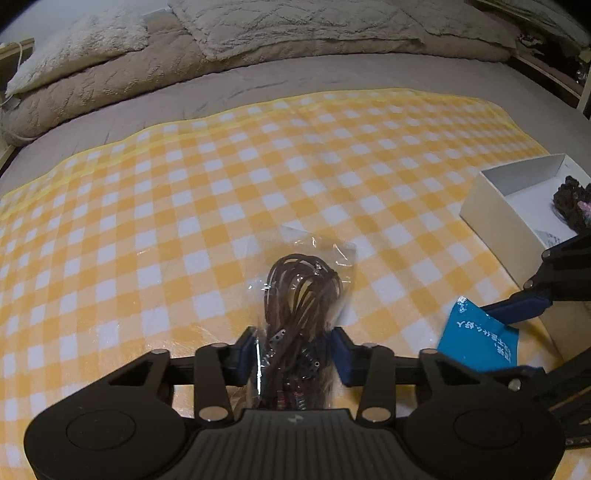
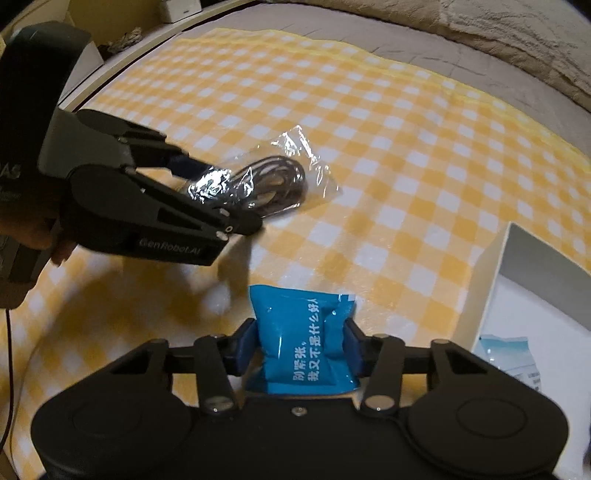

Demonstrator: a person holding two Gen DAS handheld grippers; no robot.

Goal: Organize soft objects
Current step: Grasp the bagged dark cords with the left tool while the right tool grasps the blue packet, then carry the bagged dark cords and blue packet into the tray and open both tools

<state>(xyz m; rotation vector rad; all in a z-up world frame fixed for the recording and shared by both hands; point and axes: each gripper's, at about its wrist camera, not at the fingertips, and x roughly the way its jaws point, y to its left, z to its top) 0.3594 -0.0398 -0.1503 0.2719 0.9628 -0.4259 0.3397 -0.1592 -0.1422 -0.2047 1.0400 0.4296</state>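
My left gripper [image 1: 294, 345] is shut on a clear plastic bag of coiled brown cord [image 1: 304, 288], which rests on the yellow checked blanket [image 1: 184, 192]. In the right wrist view the same bag [image 2: 266, 181] lies at the left gripper's tips [image 2: 225, 195]. My right gripper [image 2: 300, 339] is shut on a blue packet with white Chinese print [image 2: 306, 339], held just above the blanket [image 2: 406, 147]. The packet [image 1: 476, 339] and the right gripper's fingers [image 1: 517, 308] show at the right of the left wrist view.
A white open box [image 1: 517, 195] stands at the blanket's right edge, with a dark fuzzy item [image 1: 572, 203] inside. In the right wrist view the box [image 2: 491, 280] holds a pale blue packet [image 2: 513, 354]. Beige pillows and bedding [image 1: 258, 33] lie at the far side.
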